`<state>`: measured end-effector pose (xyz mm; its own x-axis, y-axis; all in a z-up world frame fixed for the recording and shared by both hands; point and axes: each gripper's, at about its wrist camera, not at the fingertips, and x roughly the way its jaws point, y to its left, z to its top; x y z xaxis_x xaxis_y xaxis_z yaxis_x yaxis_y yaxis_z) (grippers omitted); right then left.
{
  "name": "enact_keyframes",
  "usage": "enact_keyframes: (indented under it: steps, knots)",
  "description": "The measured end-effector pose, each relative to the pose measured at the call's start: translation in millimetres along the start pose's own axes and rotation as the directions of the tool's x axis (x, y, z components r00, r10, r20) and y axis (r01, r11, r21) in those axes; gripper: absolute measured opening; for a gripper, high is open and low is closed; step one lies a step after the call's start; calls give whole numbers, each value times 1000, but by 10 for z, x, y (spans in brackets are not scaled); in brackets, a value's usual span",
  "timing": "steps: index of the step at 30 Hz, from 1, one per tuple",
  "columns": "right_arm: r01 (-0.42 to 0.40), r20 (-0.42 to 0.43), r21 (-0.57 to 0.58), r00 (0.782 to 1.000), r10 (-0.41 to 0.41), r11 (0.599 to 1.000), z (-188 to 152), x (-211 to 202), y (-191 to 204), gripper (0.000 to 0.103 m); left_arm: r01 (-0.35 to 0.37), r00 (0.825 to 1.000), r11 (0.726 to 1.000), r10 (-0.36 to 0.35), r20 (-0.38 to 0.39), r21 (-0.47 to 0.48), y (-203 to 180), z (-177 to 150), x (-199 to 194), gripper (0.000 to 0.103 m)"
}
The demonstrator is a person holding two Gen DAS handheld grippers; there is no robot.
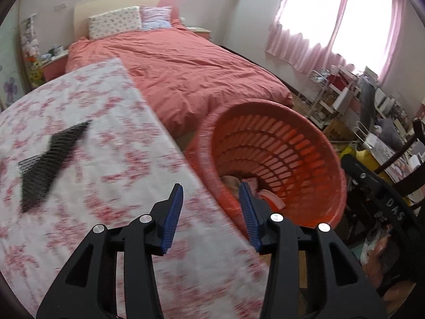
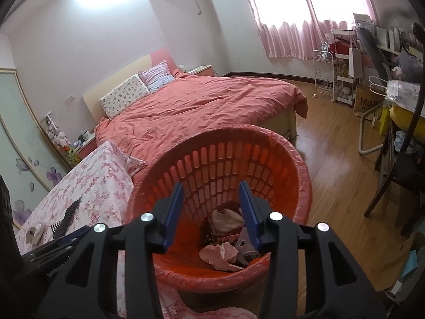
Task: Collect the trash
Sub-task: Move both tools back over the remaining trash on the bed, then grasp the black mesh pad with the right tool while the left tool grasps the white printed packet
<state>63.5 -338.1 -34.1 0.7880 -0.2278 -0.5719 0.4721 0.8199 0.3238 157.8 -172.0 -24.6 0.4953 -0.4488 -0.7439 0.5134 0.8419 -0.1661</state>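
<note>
My left gripper (image 1: 211, 199) hangs over the edge of the table (image 1: 106, 159), its fingers spread wide with nothing between them; one blue pad (image 1: 172, 218) sits above the floral cloth and the other lines up with the near wall of the bin (image 1: 305, 143). The left view is smeared with blur, so fine detail on the cloth is lost. A black mesh net (image 1: 50, 159) lies flat on the table, well apart from my left fingers, toward the far left. My right gripper (image 2: 211, 199) is also released and holds nothing, poised right above the mouth of the bin (image 2: 287, 146), which stands on the wooden floor (image 2: 332, 159) just beside the table (image 2: 101, 186). Inside the bin I see a heap of trash (image 2: 225, 250): pinkish crumpled paper, a pale wad and some patterned scraps at the bottom. From the right view the net (image 2: 67, 215) shows as a thin dark strip on the cloth, with a crumpled pale scrap (image 2: 34, 234) near it at the table's left side. The bed (image 2: 199, 106) with its red cover stands behind the bin.
</note>
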Motion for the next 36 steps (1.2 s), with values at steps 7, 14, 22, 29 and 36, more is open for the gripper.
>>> enact_keyframes:
  steps: [7,14,22,29,36]
  knots:
    - [-48,-7,-74,999,47,996,-34,-75,453,47,-121,992,991,123,30,-59,551,-80,-294,45]
    - [-120,-42,-175,993,114,977,-136,-78,1131,47,-239,968,957,249,39,-167,1251,-192,-648,46]
    - [-209,-114,-298,977,182,932,-396,31,2067,48,-337,930,899,364,51,-280,2020,-356,-1058,52]
    - [-254,-204,-356,960,190,899,-674,276,2691,50,-375,906,854,420,52,-360,2608,-506,-1340,53]
    - [-256,-270,-410,951,151,875,-919,550,3124,49,-383,898,819,439,36,-427,3000,-657,-1481,53]
